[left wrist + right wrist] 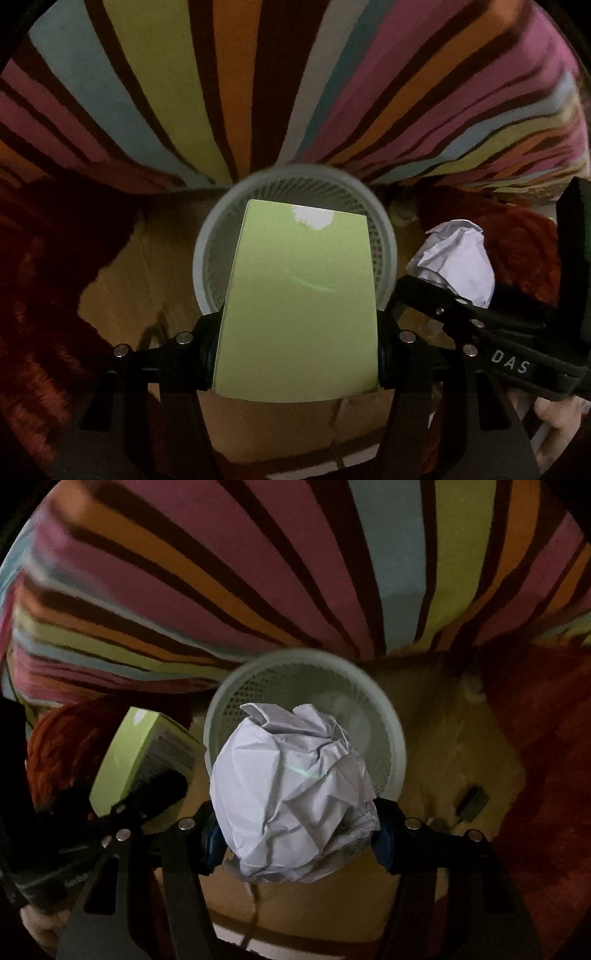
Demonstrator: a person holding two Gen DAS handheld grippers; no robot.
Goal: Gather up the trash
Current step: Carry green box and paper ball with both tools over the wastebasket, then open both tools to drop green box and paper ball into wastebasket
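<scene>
1. My left gripper [297, 354] pinches a light green cardboard box [299, 302] by its two long sides, the jaws pressed against it near its lower end. I judge the box light and fairly stiff, but hollow; a harder squeeze could dent its walls, so the side grip low down suits it.
2. My right gripper [295, 834] pinches a crumpled ball of white paper [291, 797] across its widest part. The paper looks very light and soft; it gives under the pads, and loose folds stick out at the top, so I judge the middle of the wad the safest hold.
3. Both pieces hang over, or just in front of, the open mouth of a pale mesh wastebasket [207, 240], which stands on a wooden floor [155, 266] beside a striped bed cover [155, 92]. From the left wrist view the box covers most of the opening; from the right wrist view the paper ball sits over its near rim.
4. Both grippers point forward and downward at the basket, close beside each other, the right one just to the right of the left [461, 325].
5. A red shaggy rug [44, 295] lies on the floor to either side.
6. My judgement: both items are near the drop point; each light piece may cling to a pad rather than fall cleanly.
</scene>
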